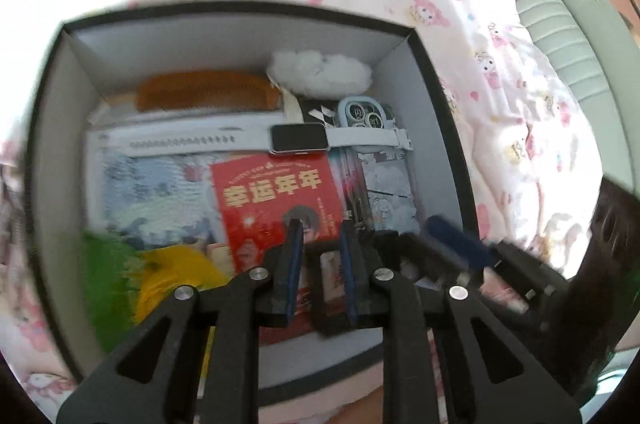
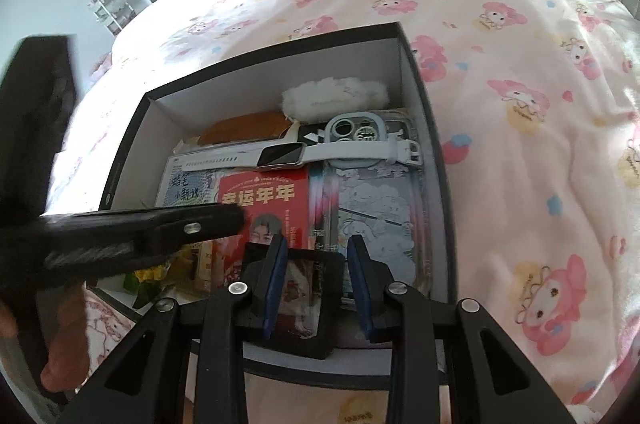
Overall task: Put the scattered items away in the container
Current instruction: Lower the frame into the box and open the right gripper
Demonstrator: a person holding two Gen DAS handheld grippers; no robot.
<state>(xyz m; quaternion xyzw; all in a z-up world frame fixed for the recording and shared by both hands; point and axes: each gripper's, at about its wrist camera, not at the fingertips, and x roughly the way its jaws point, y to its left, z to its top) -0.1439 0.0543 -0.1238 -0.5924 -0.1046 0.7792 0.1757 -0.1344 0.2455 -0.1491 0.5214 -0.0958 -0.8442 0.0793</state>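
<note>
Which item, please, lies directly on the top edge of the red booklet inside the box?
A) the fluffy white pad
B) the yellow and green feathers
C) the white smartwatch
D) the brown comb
C: the white smartwatch stretches across the box with its dark face overlapping the top edge of the red booklet, while the brown comb and fluffy white pad sit farther back.

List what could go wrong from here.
1. The two grippers crowd the box's near corner; the left gripper crosses close to the right gripper and may knock it.
2. The black frame between the right fingers leans on the box edge and may tip out.
</note>
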